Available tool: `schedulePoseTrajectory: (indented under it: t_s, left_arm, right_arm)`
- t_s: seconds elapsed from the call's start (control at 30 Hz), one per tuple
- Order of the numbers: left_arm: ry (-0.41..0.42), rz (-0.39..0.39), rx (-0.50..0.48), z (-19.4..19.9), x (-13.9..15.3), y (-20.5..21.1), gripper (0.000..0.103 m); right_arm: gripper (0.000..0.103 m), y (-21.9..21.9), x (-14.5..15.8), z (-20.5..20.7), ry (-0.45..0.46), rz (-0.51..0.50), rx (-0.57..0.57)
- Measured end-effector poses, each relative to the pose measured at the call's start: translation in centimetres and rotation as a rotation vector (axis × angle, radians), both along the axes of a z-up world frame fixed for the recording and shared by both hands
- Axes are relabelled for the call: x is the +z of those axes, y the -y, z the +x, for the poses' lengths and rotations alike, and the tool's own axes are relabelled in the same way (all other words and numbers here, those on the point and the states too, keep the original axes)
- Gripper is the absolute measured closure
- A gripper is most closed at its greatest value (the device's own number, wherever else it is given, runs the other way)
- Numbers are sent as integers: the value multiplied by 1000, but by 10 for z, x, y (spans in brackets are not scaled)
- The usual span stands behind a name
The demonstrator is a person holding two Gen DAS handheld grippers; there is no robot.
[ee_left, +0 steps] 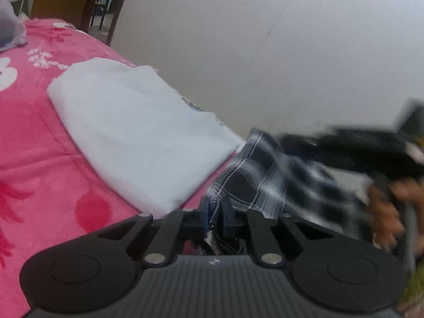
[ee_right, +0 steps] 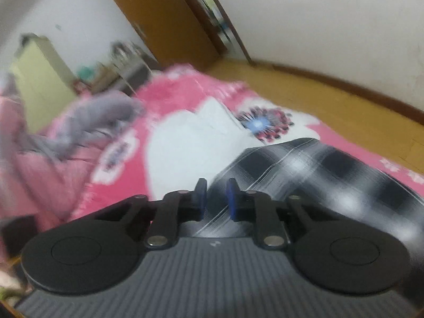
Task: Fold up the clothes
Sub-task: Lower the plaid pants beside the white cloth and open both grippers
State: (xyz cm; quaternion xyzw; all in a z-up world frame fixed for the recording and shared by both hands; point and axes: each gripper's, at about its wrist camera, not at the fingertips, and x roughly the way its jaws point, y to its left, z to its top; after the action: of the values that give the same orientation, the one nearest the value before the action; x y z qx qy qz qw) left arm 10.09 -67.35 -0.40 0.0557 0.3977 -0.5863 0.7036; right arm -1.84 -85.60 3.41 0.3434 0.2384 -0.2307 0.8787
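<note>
A black-and-white plaid garment [ee_left: 265, 180] hangs off the edge of the pink flowered bedspread [ee_left: 39, 137]. My left gripper [ee_left: 214, 220] is shut on its edge, with cloth bunched between the pads. In the right wrist view the plaid garment [ee_right: 318, 175] runs up between the blue pads of my right gripper [ee_right: 216, 198], which grips a fold of it. From the left wrist view the right gripper [ee_left: 291, 143] is a dark blur over the lifted cloth. A folded white garment [ee_left: 137, 132] lies on the bed beside the plaid one.
A crumpled grey garment [ee_right: 100, 116] lies further along the bed. A person's hand [ee_left: 384, 212] holds the right gripper. Beyond the bed are a wooden floor [ee_right: 331, 98], a brown door [ee_right: 159, 13] and white walls. The right wrist view is motion-blurred.
</note>
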Motion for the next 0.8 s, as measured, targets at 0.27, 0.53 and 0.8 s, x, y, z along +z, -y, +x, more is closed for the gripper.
schedulePoseTrajectory:
  t_s: [0.27,0.53,0.8]
  left_arm:
    - [60,41,-9,-10,-4,-1,95]
    - [126,4,54,-10,8,-16,76]
    - [399,-48,-134,-90,44,-32,55]
  right_arm:
    - [100,70,-45,-30,-9,102,-337]
    - [96,47,14,-147,87,48,-175]
    - [93,-6,-10,-195,-42,-156,-168]
